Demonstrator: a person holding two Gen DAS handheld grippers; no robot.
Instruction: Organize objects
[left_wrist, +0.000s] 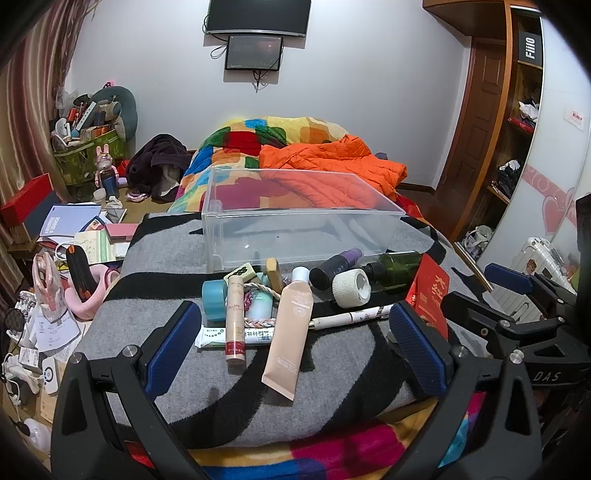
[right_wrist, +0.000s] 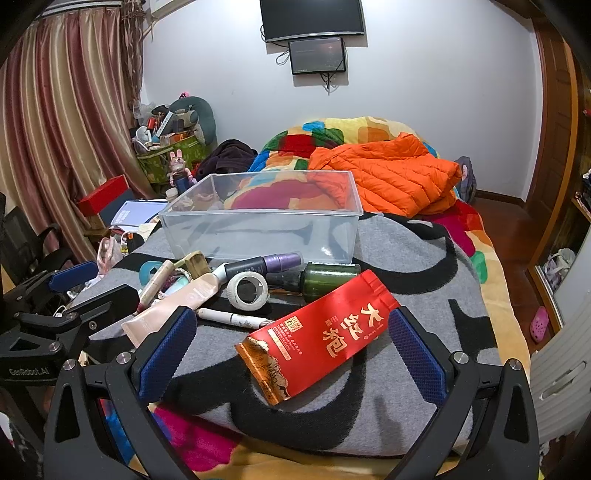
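The clear rectangular plastic bin (left_wrist: 301, 218) stands open-topped and empty on the grey-and-black blanket (left_wrist: 332, 373), reachable from above. Just before its near wall, a crowded row blocks low approach: beige tube (left_wrist: 290, 336), white tape roll (left_wrist: 351, 288), green bottle (left_wrist: 399, 267), red foil packet (right_wrist: 319, 334). Nearer blanket lies bare.

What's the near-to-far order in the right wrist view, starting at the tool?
Right tool, open → red packet → white pen → white tape roll → green bottle → clear bin, empty → orange jacket.
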